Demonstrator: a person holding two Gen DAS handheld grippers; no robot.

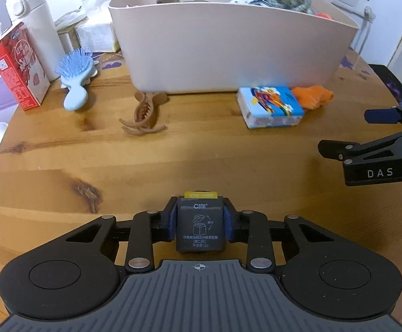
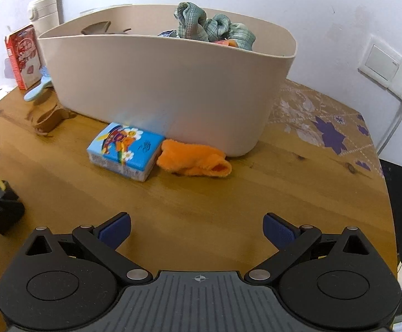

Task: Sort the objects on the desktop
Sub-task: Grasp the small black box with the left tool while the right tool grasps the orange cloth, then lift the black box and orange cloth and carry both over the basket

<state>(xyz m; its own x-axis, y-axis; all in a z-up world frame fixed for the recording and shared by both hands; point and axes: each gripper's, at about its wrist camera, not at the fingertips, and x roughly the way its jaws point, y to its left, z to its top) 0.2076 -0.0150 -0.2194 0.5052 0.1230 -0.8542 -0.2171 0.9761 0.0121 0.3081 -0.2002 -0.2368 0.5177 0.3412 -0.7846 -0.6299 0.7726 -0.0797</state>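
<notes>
A red carton (image 1: 17,66) and blue hairbrush (image 1: 77,78) stand at the wooden table's (image 1: 201,160) left; a brown hair claw (image 1: 142,116), blue tissue pack (image 1: 270,106) and orange sock (image 1: 313,96) lie before the beige bin (image 1: 228,55). The left gripper (image 1: 200,225) pinches a small dark box (image 1: 199,222) just above the tabletop; the right gripper (image 2: 196,229) hangs spread wide, holding nothing.
</notes>
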